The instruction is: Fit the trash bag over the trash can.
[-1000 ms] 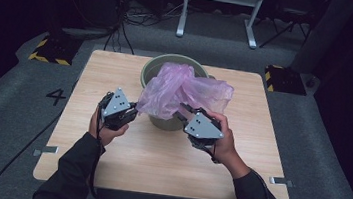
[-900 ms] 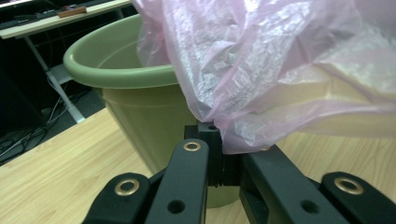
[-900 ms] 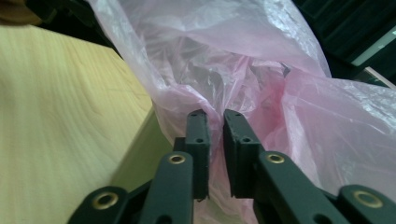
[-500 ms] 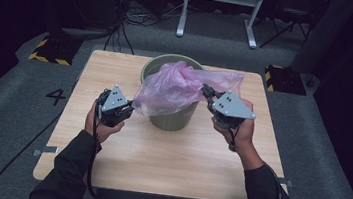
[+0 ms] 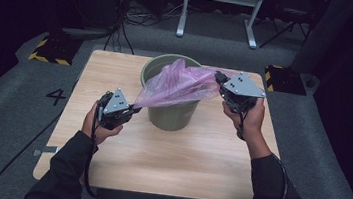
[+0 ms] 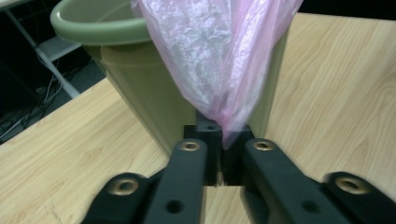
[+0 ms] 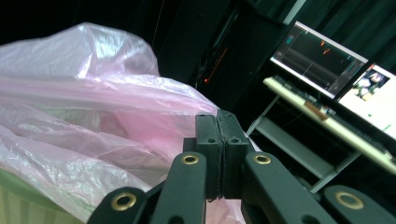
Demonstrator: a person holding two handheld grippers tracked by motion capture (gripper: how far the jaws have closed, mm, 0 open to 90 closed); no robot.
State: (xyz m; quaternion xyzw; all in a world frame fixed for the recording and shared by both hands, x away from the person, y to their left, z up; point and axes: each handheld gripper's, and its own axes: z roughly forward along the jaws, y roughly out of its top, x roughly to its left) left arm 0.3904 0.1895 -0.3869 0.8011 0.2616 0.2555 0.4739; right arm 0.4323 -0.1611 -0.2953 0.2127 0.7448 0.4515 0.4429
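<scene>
I sit at a pale wooden counter [image 5: 122,159] holding tongs in each hand. A green plastic bin [image 5: 173,114] stands upright at the middle of the counter, toward the far side. A thin, translucent pink bag [image 5: 178,84] is stretched across the top of it.

My left tongs [image 5: 130,109] sit near and left of the bin, low by its wall. In the left gripper view the jaws have just been opening, yet a gathered corner of the bag [image 6: 224,112] is between their tips and looks pinched there. My right tongs [image 5: 220,79] are raised just right of the bin's far rim, pressed together. In the right gripper view the bag [image 7: 84,116] billows right beside the closed jaws [image 7: 217,140]; from above, its edge runs taut to them, so I judge it gripped.

To do this step well, I judge I should keep the film taut, find the open mouth, and spread it wide before lowering it over the rim [image 6: 98,32]. Gentle pulling matters; film this thin could tear or slip free.

For room, the counter is bare near me and on both sides of the bin. The right edge lies close beyond my right hand [image 5: 245,120]; beyond the far edge, the floor is dark.
</scene>
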